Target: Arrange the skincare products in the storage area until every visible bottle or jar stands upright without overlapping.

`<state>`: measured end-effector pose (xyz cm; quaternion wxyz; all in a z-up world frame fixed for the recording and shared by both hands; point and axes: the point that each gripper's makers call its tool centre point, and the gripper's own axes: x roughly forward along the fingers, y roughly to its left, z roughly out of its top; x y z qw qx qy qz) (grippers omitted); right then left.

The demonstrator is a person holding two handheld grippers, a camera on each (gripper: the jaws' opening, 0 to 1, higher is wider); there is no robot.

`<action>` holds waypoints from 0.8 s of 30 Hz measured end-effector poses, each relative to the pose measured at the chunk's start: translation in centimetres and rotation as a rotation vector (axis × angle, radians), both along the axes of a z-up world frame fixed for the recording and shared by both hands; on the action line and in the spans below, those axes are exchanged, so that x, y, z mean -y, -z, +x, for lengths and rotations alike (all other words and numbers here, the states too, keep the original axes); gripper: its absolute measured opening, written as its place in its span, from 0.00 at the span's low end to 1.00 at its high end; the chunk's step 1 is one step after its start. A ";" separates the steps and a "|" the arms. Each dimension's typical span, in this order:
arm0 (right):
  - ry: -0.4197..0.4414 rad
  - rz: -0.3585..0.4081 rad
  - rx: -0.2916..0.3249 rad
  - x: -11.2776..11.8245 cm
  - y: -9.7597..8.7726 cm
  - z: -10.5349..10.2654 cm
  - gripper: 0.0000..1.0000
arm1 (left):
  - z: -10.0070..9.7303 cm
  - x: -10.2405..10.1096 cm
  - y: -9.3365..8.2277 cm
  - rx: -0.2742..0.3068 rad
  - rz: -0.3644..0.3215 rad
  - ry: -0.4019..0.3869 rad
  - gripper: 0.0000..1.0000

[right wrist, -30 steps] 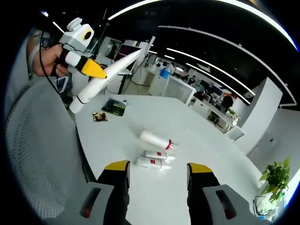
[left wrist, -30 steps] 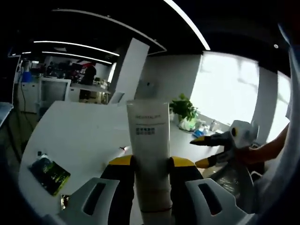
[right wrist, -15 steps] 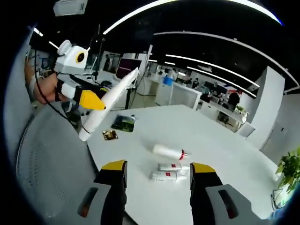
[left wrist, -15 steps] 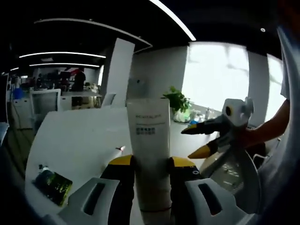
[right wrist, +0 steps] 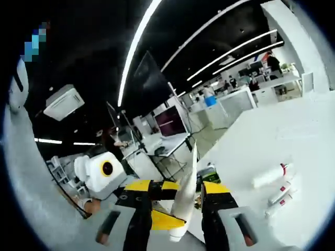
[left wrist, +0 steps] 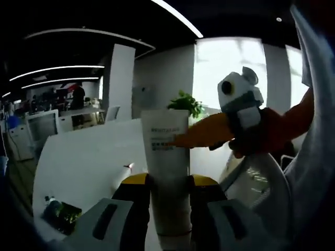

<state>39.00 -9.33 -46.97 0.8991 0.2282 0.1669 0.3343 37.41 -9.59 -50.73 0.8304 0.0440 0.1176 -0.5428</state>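
The white tube (left wrist: 168,172) stood clamped between the left tool's (left wrist: 170,183) jaws, held up off the white desk (left wrist: 89,157). The right tool (right wrist: 175,196) had its open jaws on either side of the tube's upper end, not yet closed. Farther right on the desk lay a white bottle (right wrist: 269,176) and two small tubes (right wrist: 278,201).

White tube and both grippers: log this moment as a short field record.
tube: white tube, held in the air above the table
left gripper: left gripper shut on the tube's lower part
right gripper: right gripper, jaws either side of the tube's flat end; grip cannot be told
bottles: three bottles lying on their sides on the table, close together
task state: nothing stands upright yet
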 end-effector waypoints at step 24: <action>-0.170 -0.215 0.112 0.6 -0.9 -0.9 0.00 | -0.8 0.7 -1.1 -0.076 -0.115 0.065 0.31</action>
